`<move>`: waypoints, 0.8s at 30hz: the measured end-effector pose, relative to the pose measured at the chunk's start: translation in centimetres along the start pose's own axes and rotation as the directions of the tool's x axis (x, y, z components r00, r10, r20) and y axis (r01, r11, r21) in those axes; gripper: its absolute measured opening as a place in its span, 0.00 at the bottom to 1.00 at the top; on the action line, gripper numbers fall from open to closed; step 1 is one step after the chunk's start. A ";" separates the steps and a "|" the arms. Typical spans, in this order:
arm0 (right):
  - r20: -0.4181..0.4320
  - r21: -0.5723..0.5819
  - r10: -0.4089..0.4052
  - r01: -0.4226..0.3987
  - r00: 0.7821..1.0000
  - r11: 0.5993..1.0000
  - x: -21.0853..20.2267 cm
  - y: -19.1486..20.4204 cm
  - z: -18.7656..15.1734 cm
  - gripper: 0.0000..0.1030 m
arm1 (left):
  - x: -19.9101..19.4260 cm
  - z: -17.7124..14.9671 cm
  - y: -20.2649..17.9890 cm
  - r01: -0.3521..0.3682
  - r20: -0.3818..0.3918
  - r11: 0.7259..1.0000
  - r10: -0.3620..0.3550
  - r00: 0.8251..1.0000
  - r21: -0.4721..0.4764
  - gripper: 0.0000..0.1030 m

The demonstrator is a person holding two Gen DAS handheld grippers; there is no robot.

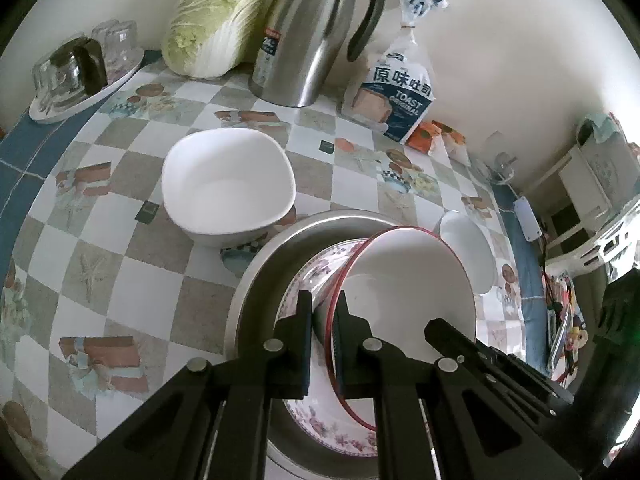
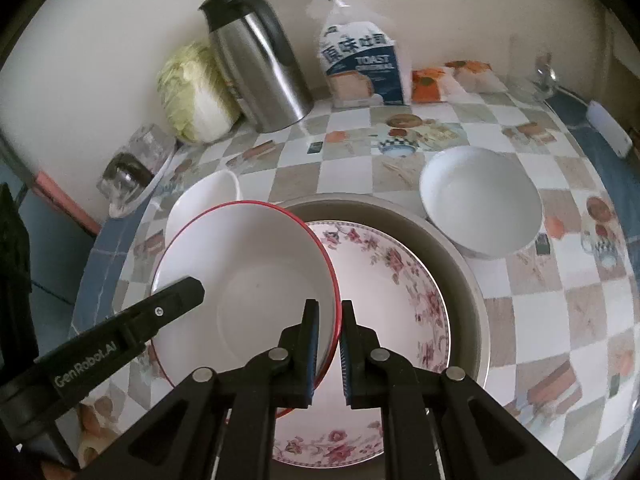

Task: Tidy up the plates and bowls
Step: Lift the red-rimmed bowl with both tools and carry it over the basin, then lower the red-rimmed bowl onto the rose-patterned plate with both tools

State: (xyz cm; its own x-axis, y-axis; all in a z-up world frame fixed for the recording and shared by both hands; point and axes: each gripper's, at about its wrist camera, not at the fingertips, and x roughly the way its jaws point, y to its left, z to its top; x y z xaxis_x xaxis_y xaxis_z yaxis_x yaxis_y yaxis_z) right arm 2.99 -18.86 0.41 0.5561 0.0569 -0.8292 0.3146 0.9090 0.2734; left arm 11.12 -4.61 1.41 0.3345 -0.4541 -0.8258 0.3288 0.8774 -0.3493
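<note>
Gripping opposite sides of the same red-rimmed bowl [image 2: 244,280], both tools are closed on its edge: the left hand-held gripper [image 1: 323,300] pinches the rim seen edge-on in its own view, and the right hand-held gripper [image 2: 329,308] clamps the rim on the bowl's other side. From the left wrist the bowl [image 1: 404,276] is tilted, its open face turned to the right. From the right wrist that open face shows nearly full, turned up toward the camera, with the left tool's arm crossing its lower left.

The bowl hangs over a flowered plate [image 2: 384,280] that lies flat in a metal basin [image 2: 460,264] on the checked desk [image 2: 560,312].

Only the left view shows the square white bowl [image 1: 228,184] whole, standing left of the basin; the right view catches just a sliver of it behind the red rim. The round white bowl [image 2: 480,200] stands open side up just beside the basin's right edge in the right view; the left view shows only part of it.

At the back, left to right, stand a tray of glasses [image 1: 76,76], a cabbage [image 1: 216,20], a steel jug [image 1: 316,36] and a bag of toast [image 1: 396,84].
</note>
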 end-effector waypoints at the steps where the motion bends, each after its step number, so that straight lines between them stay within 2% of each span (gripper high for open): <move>1: 0.007 0.014 0.004 -0.004 1.000 1.000 0.0 -0.1 -0.2 0.10 | 0.0 0.0 -0.1 0.001 0.000 1.000 -0.001 1.000 0.004 0.08; 11: 0.037 0.041 -0.006 0.004 0.999 0.999 -0.4 -0.9 -0.2 0.10 | 0.6 0.0 -0.8 0.015 -0.011 1.000 -0.015 1.000 0.023 0.08; 24: 0.034 0.060 -0.018 0.016 0.999 0.998 -0.5 -1.8 -0.2 0.10 | 1.5 0.0 -1.4 0.012 -0.033 0.999 -0.011 0.999 0.030 0.08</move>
State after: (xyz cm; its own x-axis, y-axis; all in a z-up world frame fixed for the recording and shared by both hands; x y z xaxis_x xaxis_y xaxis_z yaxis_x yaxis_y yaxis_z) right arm 2.03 -20.46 0.24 0.5759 0.0267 -0.8171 0.3690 0.8834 0.2889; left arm 11.17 -6.54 0.69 0.3020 -0.4583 -0.8359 0.3593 0.8669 -0.3455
